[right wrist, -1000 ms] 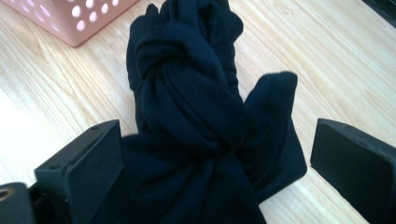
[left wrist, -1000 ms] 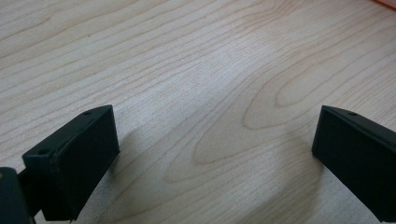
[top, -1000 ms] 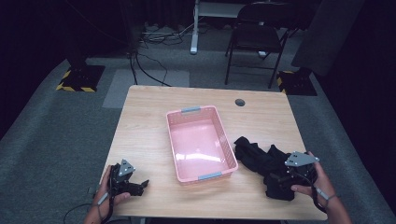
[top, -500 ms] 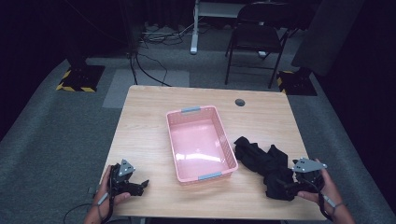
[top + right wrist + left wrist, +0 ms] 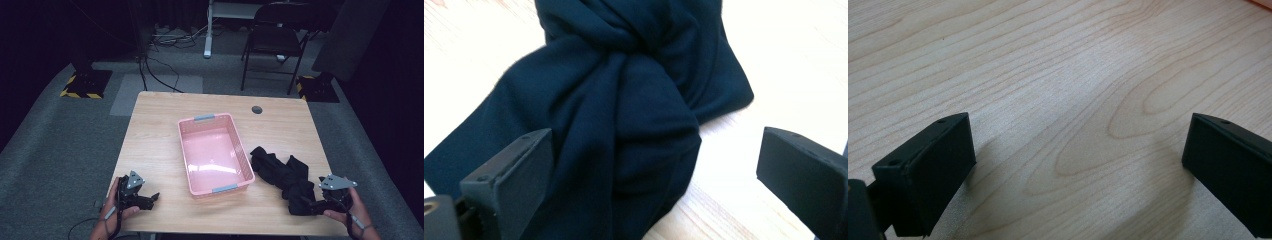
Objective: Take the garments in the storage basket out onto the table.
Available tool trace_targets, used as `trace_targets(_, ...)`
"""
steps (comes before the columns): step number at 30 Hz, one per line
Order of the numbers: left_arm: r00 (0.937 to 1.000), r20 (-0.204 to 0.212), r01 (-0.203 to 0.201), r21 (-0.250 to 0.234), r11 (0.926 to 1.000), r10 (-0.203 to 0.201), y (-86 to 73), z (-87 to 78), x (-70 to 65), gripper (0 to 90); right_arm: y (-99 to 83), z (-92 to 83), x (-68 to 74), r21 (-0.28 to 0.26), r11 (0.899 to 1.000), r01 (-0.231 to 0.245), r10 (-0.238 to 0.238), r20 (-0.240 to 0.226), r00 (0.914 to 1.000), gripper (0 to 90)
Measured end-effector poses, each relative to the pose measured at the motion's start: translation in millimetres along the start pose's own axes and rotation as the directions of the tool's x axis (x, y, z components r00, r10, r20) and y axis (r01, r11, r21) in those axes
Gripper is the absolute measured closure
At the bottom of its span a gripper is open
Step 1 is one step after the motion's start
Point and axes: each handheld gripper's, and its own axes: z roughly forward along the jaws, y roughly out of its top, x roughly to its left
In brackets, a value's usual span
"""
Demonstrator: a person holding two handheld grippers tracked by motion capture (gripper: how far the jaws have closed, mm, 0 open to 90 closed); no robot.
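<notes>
A crumpled black cloth (image 5: 280, 175) lies on the wooden table (image 5: 160, 145), to the right of a pink plastic basket (image 5: 214, 152) that holds nothing. My right gripper (image 5: 312, 204) sits at the cloth's near end, open. In the right gripper view the dark cloth (image 5: 624, 110) lies between and just ahead of the wide-apart jaws, twisted into a knot-like fold. My left gripper (image 5: 150, 198) rests on the table's near left corner, open over bare wood (image 5: 1073, 100).
A small dark round hole (image 5: 257, 109) marks the table's far right part. Beyond the table stand a folding chair (image 5: 272, 35) and cables on the grey carpet. Bare tabletop stretches left of the basket.
My right gripper has drawn back toward the near right edge of the table and dropped lower beside the cloth. The left gripper has stayed put.
</notes>
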Motion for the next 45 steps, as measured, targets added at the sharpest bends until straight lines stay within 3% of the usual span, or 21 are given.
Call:
trace_targets(8, 1.0, -0.001, 0.001, -0.001, 1.0, -0.001, -0.1, 0.0, -0.1, 0.1, -15.1, -1.2, -2.8, -0.001, 0.999, -0.039, 0.039, -0.004, 0.9992, 2.6)
trace_targets(29, 1.0, 0.0, 0.0, 0.0, 1.0, 0.0, 0.0, 0.0, 0.0, 0.1, -50.3, 4.6, -2.6, 0.007, 0.997, -0.073, 0.073, -0.022, 0.9971, 2.2)
trace_targets(37, 1.0, 0.0, 0.001, 0.0, 1.0, -0.001, 0.0, 0.1, 0.0, 0.1, -65.2, 13.0, -3.9, 0.007, 0.994, -0.108, 0.109, -0.045, 0.993, 1.5)
trace_targets(45, 1.0, -0.002, 0.005, 0.001, 1.0, -0.005, 0.2, 0.1, 0.0, 0.1, -76.8, 16.6, -8.4, -0.042, 0.985, -0.165, 0.161, -0.09, 0.9828, 0.4)
